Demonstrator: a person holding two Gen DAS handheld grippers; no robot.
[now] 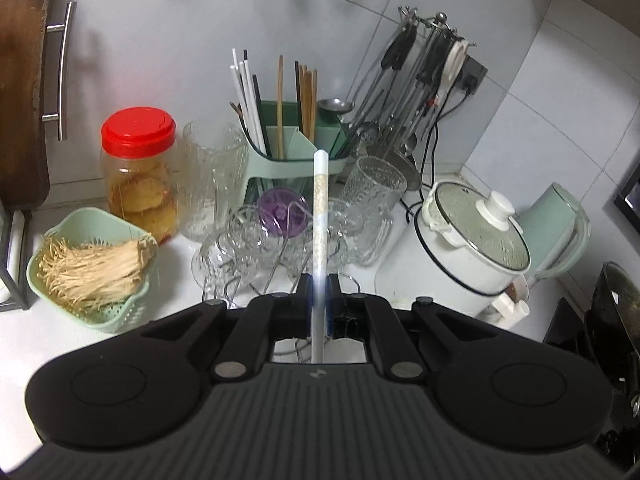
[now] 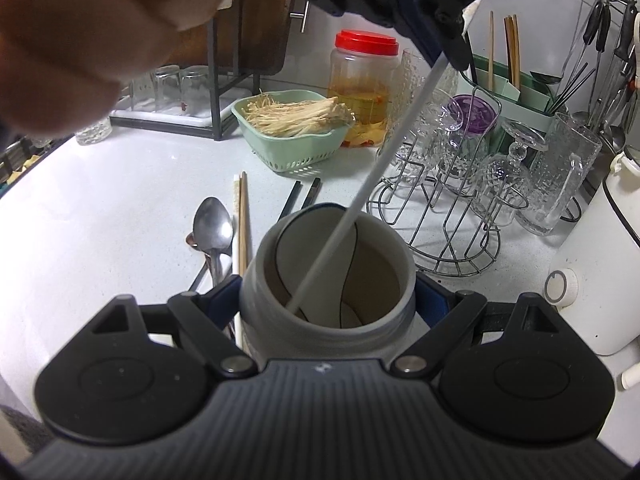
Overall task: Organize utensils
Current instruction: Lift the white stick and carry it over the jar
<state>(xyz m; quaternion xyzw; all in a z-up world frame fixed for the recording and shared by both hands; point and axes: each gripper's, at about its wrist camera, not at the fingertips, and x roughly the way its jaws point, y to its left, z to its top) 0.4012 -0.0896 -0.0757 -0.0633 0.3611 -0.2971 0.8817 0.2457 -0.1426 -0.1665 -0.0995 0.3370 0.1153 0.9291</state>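
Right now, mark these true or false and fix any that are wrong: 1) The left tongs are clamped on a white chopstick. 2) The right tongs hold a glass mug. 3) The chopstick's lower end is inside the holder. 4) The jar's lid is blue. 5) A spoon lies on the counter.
1) True: the left tongs are shut on the white chopstick.
2) False: the right tongs grip the white holder, a ceramic cup with an open top.
3) True: its lower end dips past the holder's rim.
4) False: the jar has a red lid.
5) True: a spoon lies left of the holder.
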